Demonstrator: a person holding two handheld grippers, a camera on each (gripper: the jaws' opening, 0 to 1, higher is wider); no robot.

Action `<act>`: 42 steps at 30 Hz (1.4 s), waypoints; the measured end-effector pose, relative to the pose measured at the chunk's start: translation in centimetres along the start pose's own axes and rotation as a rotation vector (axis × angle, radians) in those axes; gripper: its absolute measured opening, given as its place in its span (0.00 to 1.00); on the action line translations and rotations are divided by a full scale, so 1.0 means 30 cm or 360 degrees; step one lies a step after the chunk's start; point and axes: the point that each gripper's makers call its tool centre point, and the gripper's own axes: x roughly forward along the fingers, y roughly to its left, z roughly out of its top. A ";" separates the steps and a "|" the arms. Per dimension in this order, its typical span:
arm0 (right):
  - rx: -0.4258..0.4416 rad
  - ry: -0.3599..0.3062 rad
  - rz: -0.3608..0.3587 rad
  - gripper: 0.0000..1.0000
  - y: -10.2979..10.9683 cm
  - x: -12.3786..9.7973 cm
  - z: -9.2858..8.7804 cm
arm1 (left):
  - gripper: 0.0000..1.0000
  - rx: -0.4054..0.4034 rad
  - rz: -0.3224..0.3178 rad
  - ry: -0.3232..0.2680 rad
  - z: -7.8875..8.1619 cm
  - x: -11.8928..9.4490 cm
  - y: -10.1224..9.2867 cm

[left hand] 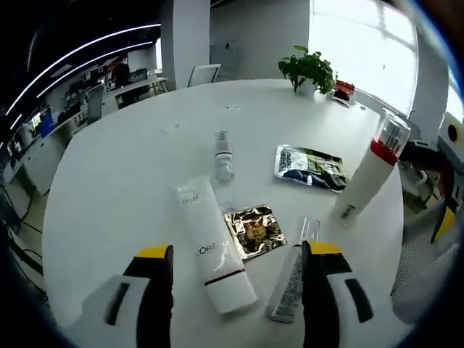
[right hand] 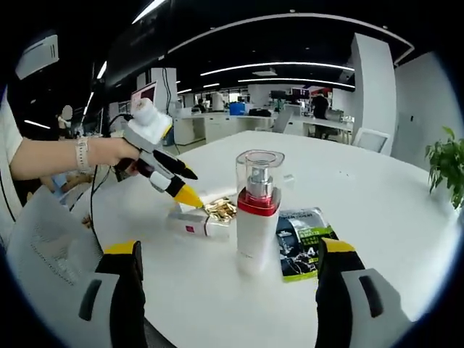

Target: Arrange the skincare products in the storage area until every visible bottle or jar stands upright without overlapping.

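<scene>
One done: the red-collared pump bottle [right hand: 258,210] stood upright between my wide-apart right gripper [right hand: 230,297] jaws, untouched. Left to do: white tube [left hand: 215,246], clear-capped bottle [left hand: 290,275] and small spray bottle [left hand: 224,156] lay flat, long axes running away from my left gripper [left hand: 238,290], jaws wide, empty.

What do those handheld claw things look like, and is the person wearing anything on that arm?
Each claw has two black jaws with yellow tips on pale grey bodies: left claw, right claw. The person's wrist carries a beaded bracelet, and a white short sleeve shows.
</scene>
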 end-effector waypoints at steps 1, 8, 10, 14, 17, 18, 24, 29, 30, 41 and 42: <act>0.0003 0.0000 0.0000 1.00 0.001 0.000 -0.001 | 0.66 -0.0002 0.0011 0.0005 -0.002 0.006 0.006; 0.0040 -0.0001 0.0057 1.00 0.034 0.014 -0.003 | 0.61 0.0010 0.0037 0.0065 -0.032 0.038 0.019; 0.0038 0.0003 0.0065 1.00 0.039 0.014 -0.005 | 0.60 0.0016 0.0046 0.0080 -0.041 0.055 0.025; 0.0069 0.0002 0.0072 1.00 0.041 0.014 -0.005 | 0.49 0.0025 0.0064 0.0092 -0.048 0.055 0.024; 0.0081 -0.0003 0.0074 1.00 0.037 0.016 -0.003 | 0.48 0.0037 0.0081 0.0130 -0.064 0.069 0.033; 0.0087 -0.0006 0.0076 1.00 0.037 0.016 -0.003 | 0.48 0.0043 0.0077 0.0136 -0.065 0.071 0.033; 0.0076 0.0019 0.0078 1.00 0.042 0.018 -0.011 | 0.42 0.0074 0.0093 0.0182 -0.078 0.074 0.052; 0.0086 0.0010 0.0086 1.00 0.044 0.018 -0.009 | 0.43 0.0069 0.0107 0.0197 -0.080 0.072 0.085; 0.0082 0.0013 0.0085 1.00 0.045 0.018 -0.010 | 0.43 0.0082 0.0114 0.0209 -0.081 0.072 0.076; 0.0079 0.0028 0.0082 1.00 0.044 0.020 -0.016 | 0.37 0.0199 0.0099 0.0300 -0.092 0.092 0.055; 0.0079 0.0029 0.0079 1.00 0.043 0.019 -0.017 | 0.35 0.0198 0.0098 0.0290 -0.089 0.093 0.059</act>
